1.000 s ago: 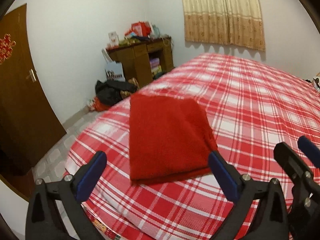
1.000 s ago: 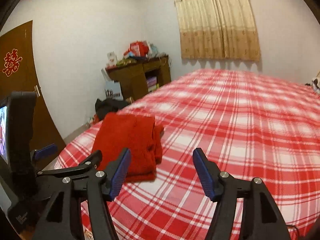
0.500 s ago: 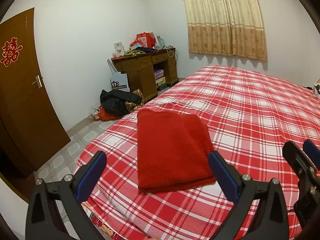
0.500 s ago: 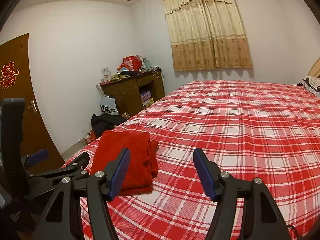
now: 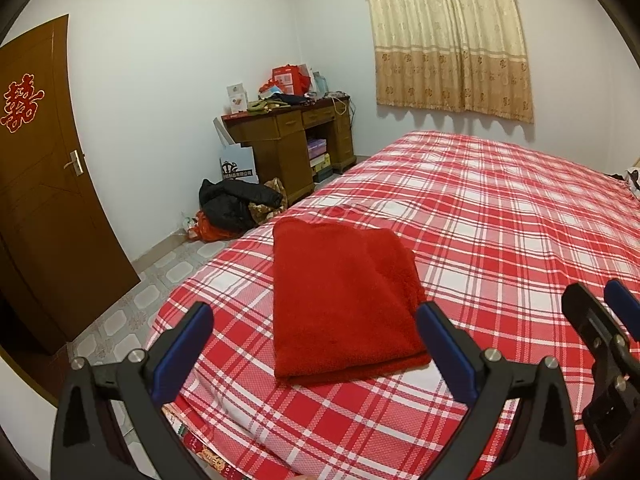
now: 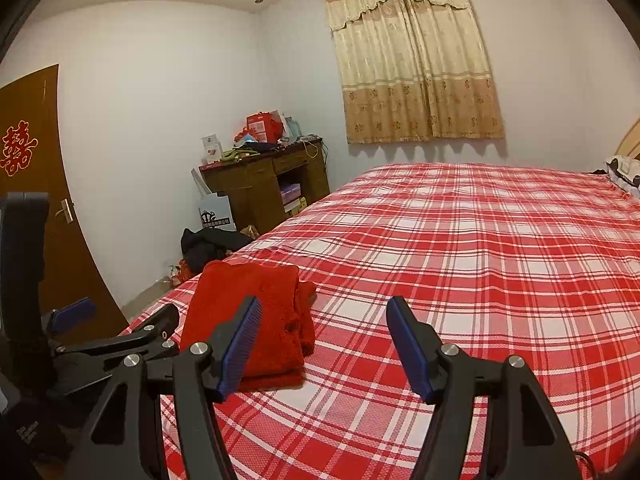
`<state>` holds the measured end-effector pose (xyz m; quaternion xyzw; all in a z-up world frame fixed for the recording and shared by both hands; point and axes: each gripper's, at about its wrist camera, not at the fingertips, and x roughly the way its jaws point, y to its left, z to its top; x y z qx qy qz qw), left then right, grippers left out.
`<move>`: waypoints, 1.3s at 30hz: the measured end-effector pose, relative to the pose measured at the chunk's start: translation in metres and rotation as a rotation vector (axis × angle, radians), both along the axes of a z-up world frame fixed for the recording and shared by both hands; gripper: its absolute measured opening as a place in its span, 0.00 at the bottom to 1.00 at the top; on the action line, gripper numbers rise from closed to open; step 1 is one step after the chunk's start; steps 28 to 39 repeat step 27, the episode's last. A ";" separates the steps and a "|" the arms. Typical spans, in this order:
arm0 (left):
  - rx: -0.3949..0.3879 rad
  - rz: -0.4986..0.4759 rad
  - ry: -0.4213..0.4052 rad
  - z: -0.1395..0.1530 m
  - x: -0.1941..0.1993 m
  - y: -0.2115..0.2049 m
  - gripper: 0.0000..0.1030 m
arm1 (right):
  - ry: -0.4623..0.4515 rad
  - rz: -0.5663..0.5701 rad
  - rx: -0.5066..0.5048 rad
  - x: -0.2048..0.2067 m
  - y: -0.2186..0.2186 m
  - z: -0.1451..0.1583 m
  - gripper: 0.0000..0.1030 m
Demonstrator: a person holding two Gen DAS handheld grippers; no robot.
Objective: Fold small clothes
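Note:
A red fleece garment (image 5: pixel 340 300) lies folded into a neat rectangle near the foot corner of the bed (image 5: pixel 500 216). It also shows in the right wrist view (image 6: pixel 256 320), with layered folds on its right edge. My left gripper (image 5: pixel 316 340) is open and empty, held back above the bed's near edge with the garment between and beyond its fingers. My right gripper (image 6: pixel 324 336) is open and empty, to the right of the garment. The left gripper's body also shows in the right wrist view (image 6: pixel 120 344).
The bed has a red and white plaid sheet (image 6: pixel 480 260). A brown desk (image 5: pixel 292 152) with clutter stands by the far wall. Dark clothes (image 5: pixel 236 204) lie on the tiled floor. A brown door (image 5: pixel 44 184) is at left. A curtain (image 5: pixel 444 36) hangs behind.
Both grippers have drawn back and risen away from the folded garment, so it looks smaller and more of the room shows. Both stay open. The garment has not moved.

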<state>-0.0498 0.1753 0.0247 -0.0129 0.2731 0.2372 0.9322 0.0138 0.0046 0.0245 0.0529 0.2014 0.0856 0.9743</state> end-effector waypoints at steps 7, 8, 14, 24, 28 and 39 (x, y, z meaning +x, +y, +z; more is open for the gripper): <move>0.000 -0.004 -0.014 0.005 -0.004 -0.002 1.00 | -0.001 -0.009 0.006 0.000 -0.004 0.001 0.64; 0.000 -0.003 -0.013 0.005 -0.005 -0.002 1.00 | 0.000 -0.009 0.008 0.000 -0.005 0.002 0.64; 0.012 0.012 -0.005 0.005 -0.005 -0.002 1.00 | -0.001 -0.008 0.004 0.000 -0.004 0.001 0.64; -0.126 -0.060 0.011 0.000 -0.001 0.010 1.00 | -0.011 -0.047 0.017 -0.003 -0.014 0.007 0.64; -0.126 -0.073 0.015 -0.001 0.002 0.010 1.00 | -0.036 -0.145 0.004 -0.009 -0.039 0.022 0.64; -0.126 -0.073 0.015 -0.001 0.002 0.010 1.00 | -0.036 -0.145 0.004 -0.009 -0.039 0.022 0.64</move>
